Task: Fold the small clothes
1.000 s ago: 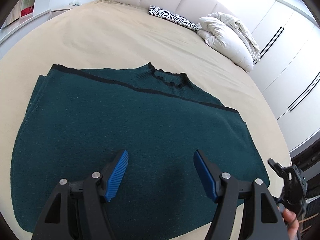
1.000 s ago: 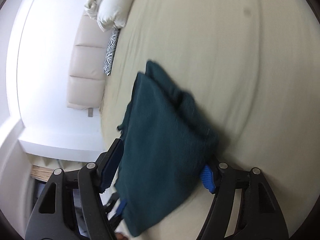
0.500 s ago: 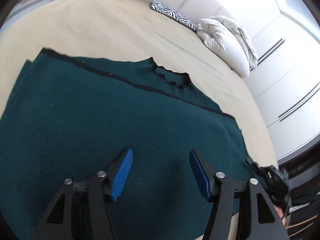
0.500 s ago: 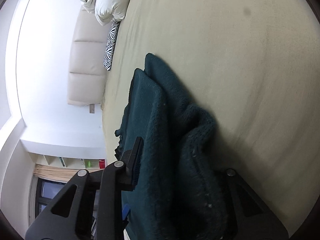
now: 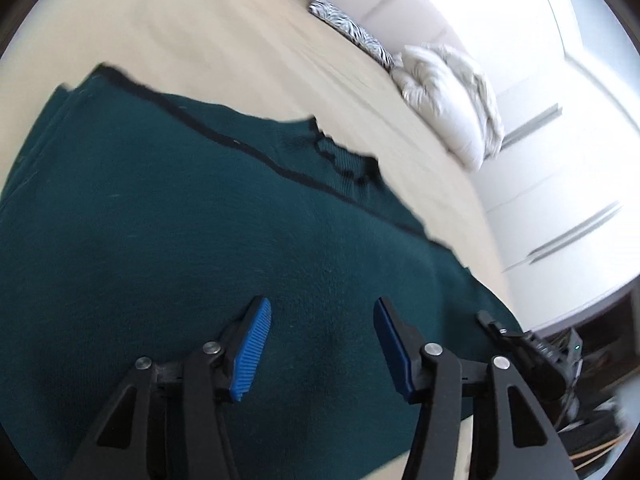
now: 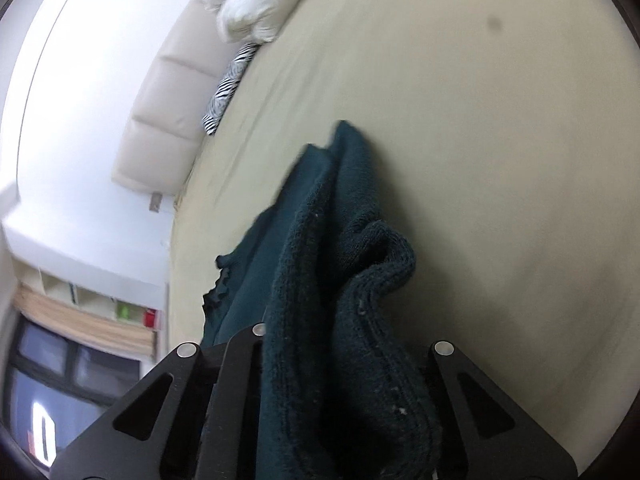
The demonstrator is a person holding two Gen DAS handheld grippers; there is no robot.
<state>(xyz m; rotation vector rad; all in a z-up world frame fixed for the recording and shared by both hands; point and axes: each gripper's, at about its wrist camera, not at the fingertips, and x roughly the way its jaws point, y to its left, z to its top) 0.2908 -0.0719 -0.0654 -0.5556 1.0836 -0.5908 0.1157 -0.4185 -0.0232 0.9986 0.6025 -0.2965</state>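
The right tool (image 6: 344,392) is clamped on a bunched edge of the sweater (image 6: 320,280), probably so that side can be carried over for a fold. The left tool (image 5: 320,344), its jaws just narrowed (nothing pinched), is held over the sweater (image 5: 180,248), which is spread on the bed (image 5: 240,40) toward 12 o'clock.

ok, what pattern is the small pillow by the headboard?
Black-and-white zebra stripes on the pillow, clearest in the left wrist view.
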